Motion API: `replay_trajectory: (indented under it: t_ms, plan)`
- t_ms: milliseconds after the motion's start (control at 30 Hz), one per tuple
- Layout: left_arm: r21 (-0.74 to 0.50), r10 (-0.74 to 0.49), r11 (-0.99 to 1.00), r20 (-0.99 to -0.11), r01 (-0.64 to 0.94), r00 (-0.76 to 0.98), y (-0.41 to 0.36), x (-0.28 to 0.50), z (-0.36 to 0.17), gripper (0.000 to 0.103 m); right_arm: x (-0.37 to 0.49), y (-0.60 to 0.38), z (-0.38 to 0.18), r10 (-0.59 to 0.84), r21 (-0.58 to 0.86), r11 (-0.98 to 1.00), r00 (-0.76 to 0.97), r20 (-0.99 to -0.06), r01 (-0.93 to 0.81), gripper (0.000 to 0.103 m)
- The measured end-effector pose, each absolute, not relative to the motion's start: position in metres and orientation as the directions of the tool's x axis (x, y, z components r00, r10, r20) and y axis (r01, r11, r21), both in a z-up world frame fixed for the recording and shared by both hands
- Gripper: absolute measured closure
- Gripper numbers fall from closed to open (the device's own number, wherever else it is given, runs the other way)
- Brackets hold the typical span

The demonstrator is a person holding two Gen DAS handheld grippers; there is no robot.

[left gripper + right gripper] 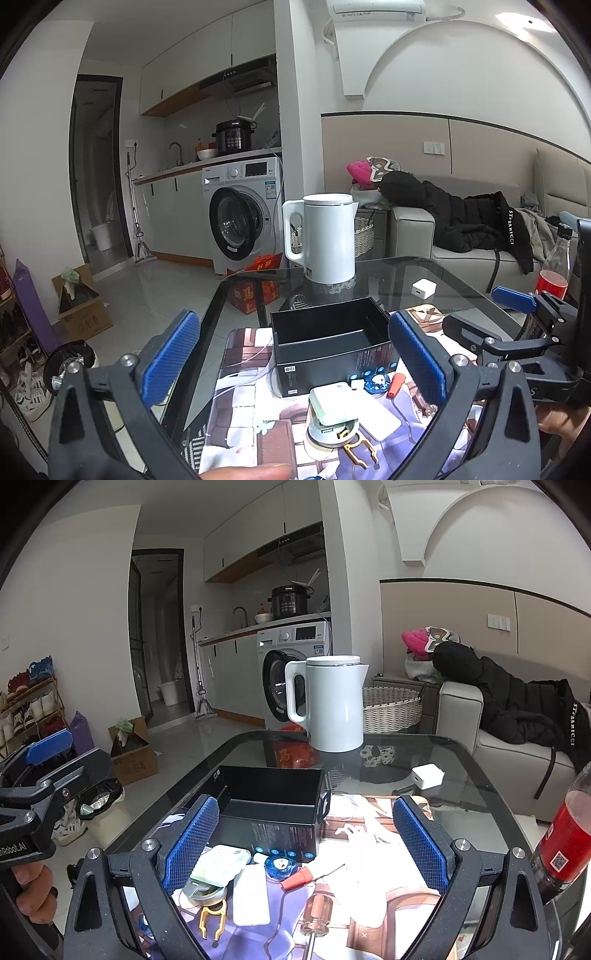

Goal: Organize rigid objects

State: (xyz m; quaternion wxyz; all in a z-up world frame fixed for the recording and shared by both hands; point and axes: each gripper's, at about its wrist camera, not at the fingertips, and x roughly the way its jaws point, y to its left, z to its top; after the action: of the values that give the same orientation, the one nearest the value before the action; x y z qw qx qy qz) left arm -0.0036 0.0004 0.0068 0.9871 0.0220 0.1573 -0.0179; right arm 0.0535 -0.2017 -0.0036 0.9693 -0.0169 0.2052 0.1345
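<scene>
Jaws of both the left gripper (295,354) and right gripper (306,842) gape apart over a bare-floored black box (273,797).

Open, empty black box (271,805) upright on the bench. Just before it lie a pale green case (220,860), blue round piece (281,866), orange-handled screwdriver (317,912), yellow clip (212,921).

Probably home: washing machine (242,210), sofa (476,236)
</scene>
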Motion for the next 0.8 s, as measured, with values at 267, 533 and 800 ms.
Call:
replay_trajectory:
  t_ms: [267,533,800]
  plan:
    - [0.033,-0.031,0.998,-0.316,0.044,0.948,0.0016,-0.0032,0.0058,0.000,0.0539,-0.2020,-0.0035,0.254,0.022,0.963,0.879,-0.402,-0.269,0.006]
    - [0.029,-0.037,0.998,-0.304,0.048,0.952,0.0056,-0.0055,0.0063,0.000,0.0546,-0.2020,-0.0057,0.254,0.020,0.963,0.877,-0.408,-0.269,0.006]
    - [0.034,-0.035,0.998,-0.313,0.048,0.949,0.0033,-0.0035,0.0056,0.000,0.0541,-0.2008,-0.0048,0.258,0.020,0.961,0.874,-0.411,-0.274,0.006]
